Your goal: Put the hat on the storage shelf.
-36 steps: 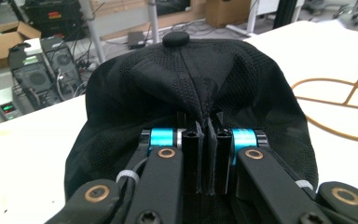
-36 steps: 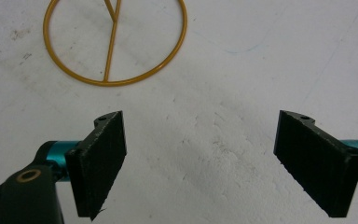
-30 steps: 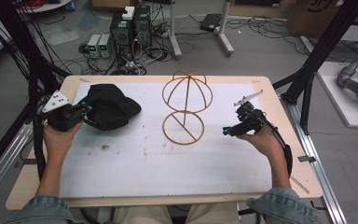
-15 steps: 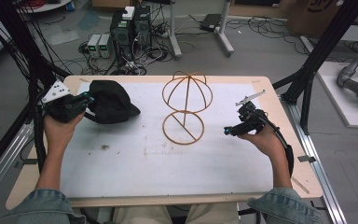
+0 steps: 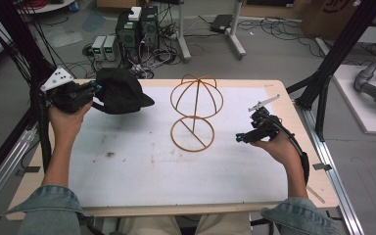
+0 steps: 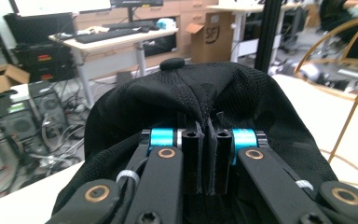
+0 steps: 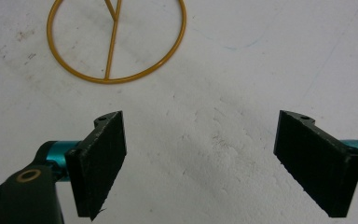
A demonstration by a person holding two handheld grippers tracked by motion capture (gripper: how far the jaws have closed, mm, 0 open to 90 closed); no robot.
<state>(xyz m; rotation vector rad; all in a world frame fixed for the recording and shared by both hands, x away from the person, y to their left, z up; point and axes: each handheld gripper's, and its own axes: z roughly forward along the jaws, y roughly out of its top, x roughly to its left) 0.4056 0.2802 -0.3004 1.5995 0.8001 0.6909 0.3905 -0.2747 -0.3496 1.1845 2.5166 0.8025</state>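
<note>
Clearly the left gripper (image 5: pixel 89 91) has its jaws pinched tight on a fold of the black fabric baseball cap (image 5: pixel 120 90), lifted off the white-covered wooden table (image 5: pixel 127 166) at about ten o'clock of the high view; in the left gripper view the two pads meet with only a thin bunch of cloth (image 6: pixel 208 122) between them, near the cap's rim rather than deep in the crown. That shallow bite is the main risk, in my judgement; a quick swing could let the fabric slide out and drop the cap. The gold wire hat stand with its round base and domed top (image 5: pixel 195 115) sits at the table's centre, at about three o'clock from the cap and apart from it; being light wire, it may tip or skid if the cap's brim snags a hoop. The right gripper (image 5: pixel 243 137) rests at three o'clock, jaws wide apart over bare table, holding nothing and near the stand's base ring (image 7: pixel 116 42); unless it steadies the base, the stand has nothing bracing it.
</note>
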